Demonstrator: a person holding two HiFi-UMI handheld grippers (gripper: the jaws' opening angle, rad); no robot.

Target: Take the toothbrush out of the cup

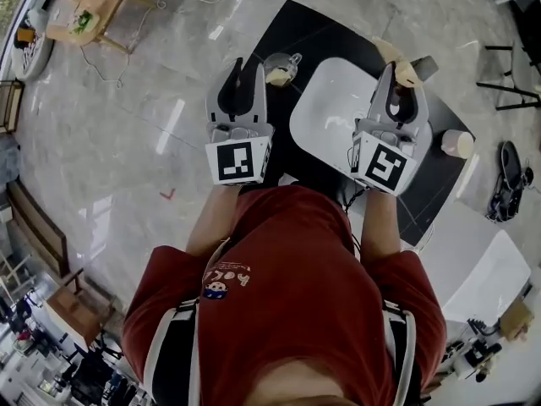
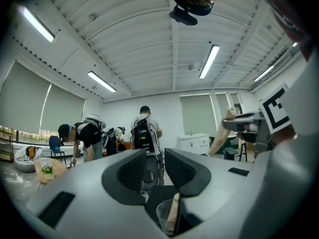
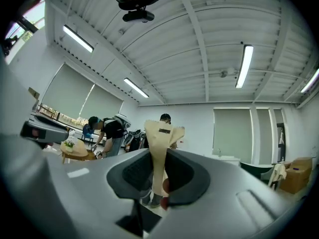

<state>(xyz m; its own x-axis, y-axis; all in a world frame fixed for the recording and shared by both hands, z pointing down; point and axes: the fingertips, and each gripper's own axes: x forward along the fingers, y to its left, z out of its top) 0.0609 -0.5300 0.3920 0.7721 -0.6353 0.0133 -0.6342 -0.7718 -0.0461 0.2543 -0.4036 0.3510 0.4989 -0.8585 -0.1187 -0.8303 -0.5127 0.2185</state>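
Head view: at left, the left gripper (image 1: pixel 242 73) hangs just beside the clear cup (image 1: pixel 281 68), its jaws a little apart with nothing between them. A cream stick (image 2: pixel 174 210) stands in the cup. Next comes the white basin (image 1: pixel 330 108) on the black mat (image 1: pixel 296 32). At right, the right gripper (image 1: pixel 401 85) pinches the cream toothbrush (image 1: pixel 407 74), which is out of the cup, near the basin's right edge.

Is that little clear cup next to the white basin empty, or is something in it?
Not empty. The cup has a beige stick standing in it; the head view shows beige inside too.
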